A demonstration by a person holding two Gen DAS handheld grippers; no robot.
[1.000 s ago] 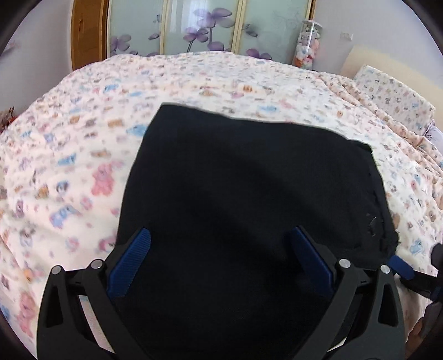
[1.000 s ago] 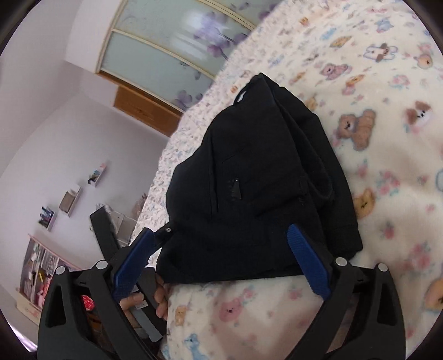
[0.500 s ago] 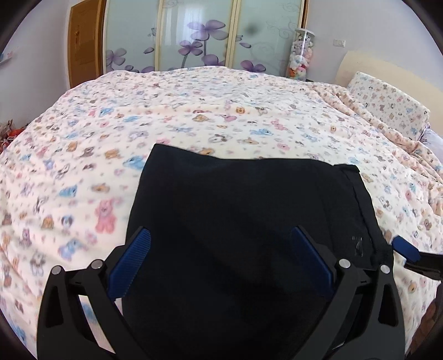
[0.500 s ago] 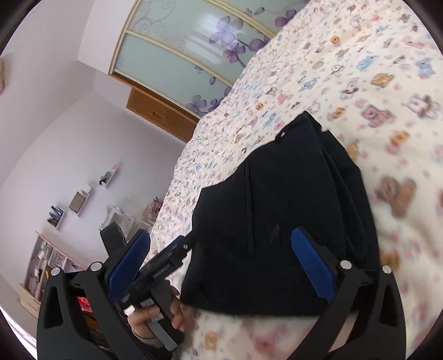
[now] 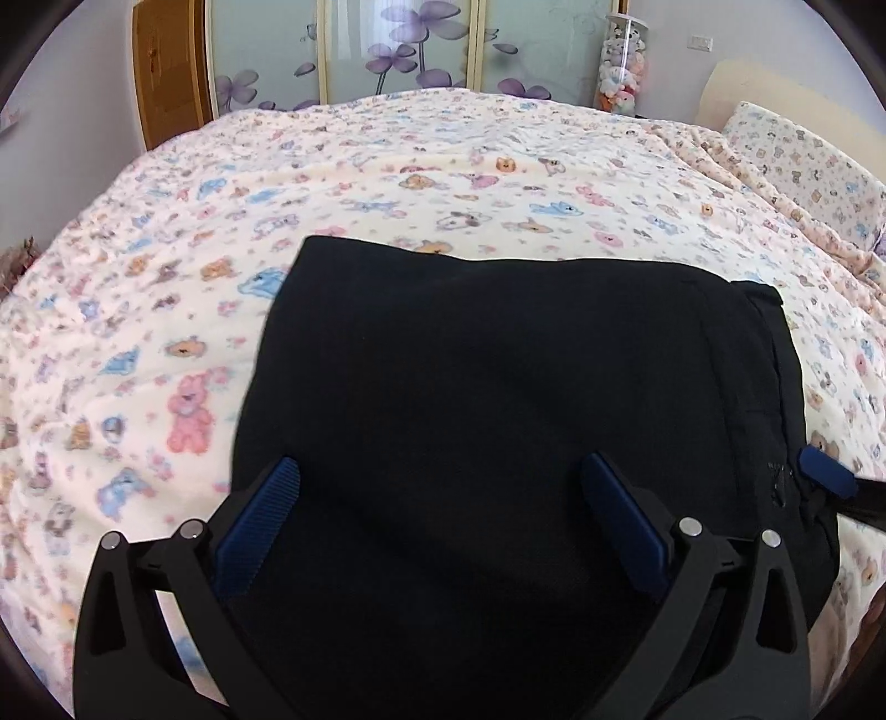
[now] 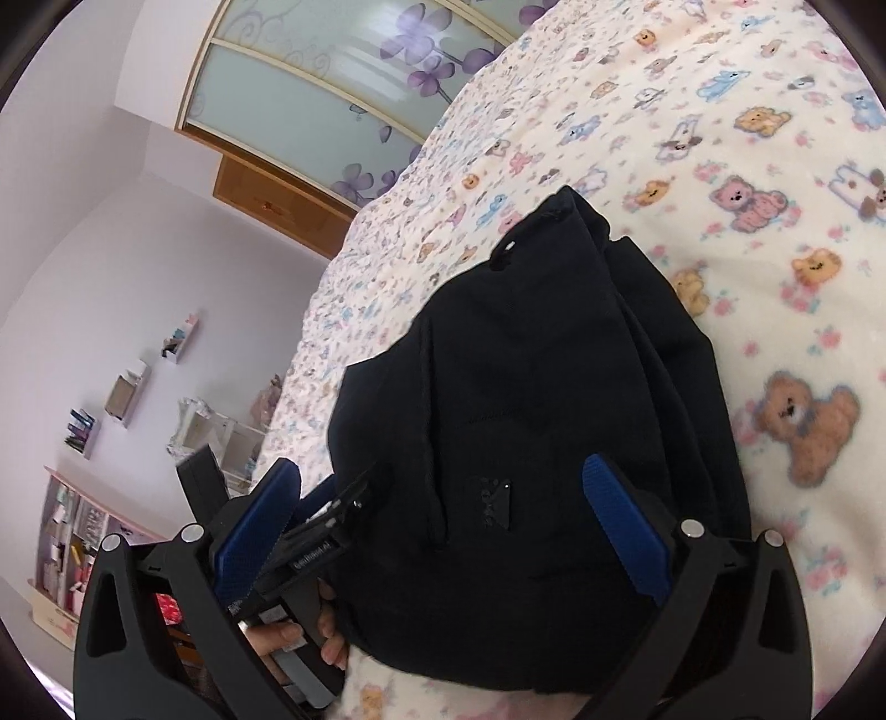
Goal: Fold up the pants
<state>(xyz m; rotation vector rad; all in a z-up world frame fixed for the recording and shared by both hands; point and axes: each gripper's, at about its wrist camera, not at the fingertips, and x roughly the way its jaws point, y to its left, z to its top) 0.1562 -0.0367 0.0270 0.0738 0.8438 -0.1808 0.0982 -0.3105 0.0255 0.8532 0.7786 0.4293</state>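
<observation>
The black pants [image 5: 498, 399] lie folded into a thick rectangle on the bed; they also show in the right wrist view [image 6: 542, 399]. My left gripper [image 5: 440, 482] is open, its blue pads spread wide above the near part of the bundle, holding nothing. My right gripper [image 6: 440, 487] is open too, hovering over the bundle's near side by a small zipper pull [image 6: 495, 501]. A blue pad of the right gripper [image 5: 825, 479] shows at the pants' right edge. The left gripper's body [image 6: 310, 548] and the hand holding it show at the lower left of the right wrist view.
The bed is covered by a cream blanket with teddy-bear print [image 5: 387, 183]. A pillow [image 5: 803, 155] lies at the far right by the headboard. Sliding wardrobe doors with purple flowers [image 5: 387, 50] and a wooden door [image 5: 171, 66] stand beyond the bed. Wall shelves [image 6: 122, 393] hang at the left.
Both grippers have drawn back and risen a little from the folded pants, so more bed shows beyond the bundle. The pants have stayed in place, both grippers staying open.
</observation>
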